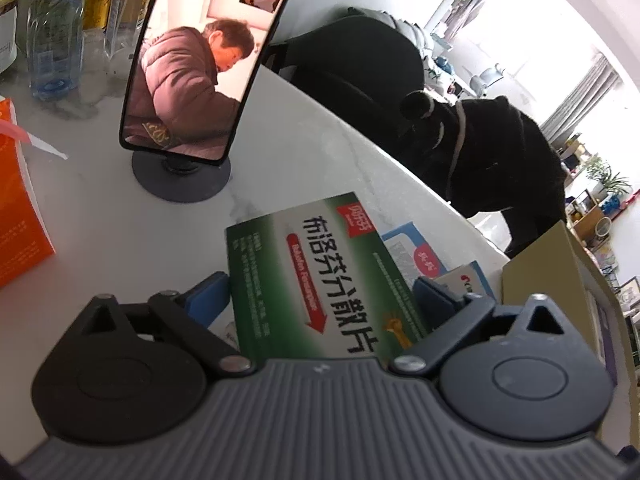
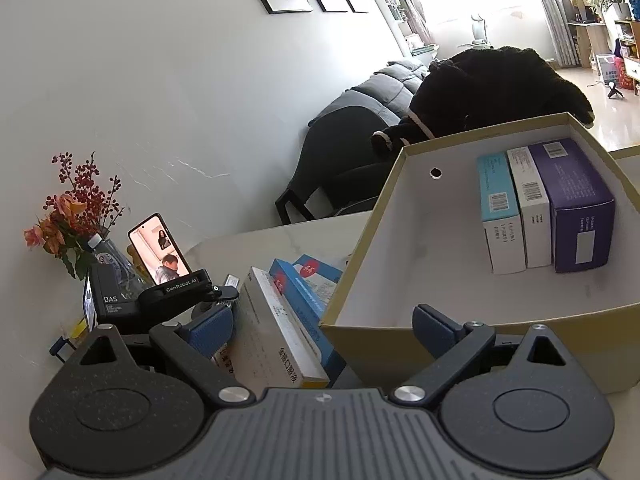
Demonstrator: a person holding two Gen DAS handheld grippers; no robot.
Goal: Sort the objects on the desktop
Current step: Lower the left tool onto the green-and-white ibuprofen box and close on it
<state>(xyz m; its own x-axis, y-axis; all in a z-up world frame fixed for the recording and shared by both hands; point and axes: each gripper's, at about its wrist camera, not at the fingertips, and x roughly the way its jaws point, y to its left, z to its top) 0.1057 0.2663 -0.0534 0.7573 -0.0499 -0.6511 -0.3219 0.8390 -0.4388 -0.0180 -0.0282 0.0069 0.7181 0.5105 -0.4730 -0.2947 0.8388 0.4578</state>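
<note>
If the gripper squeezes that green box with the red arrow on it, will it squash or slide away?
The green medicine box looks like thin cardboard, so it probably dents under a hard squeeze. It is flat and likely light, so it shouldn't roll. Its glossy print might slip between the left gripper fingers, which stand on either side of it, and it rests on other boxes, so it may shift.

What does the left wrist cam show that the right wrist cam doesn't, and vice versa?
Left wrist only: the green medicine box between the left gripper's wide-set pads, an orange carton, clear and gold-capped bottles.

Right wrist only: inside the cardboard box, three cartons standing side by side, teal, white, purple; flowers; the right gripper, open, straddling the box's near corner.

Both: the phone on its stand, the blue-and-white box, the white tabletop.
</note>
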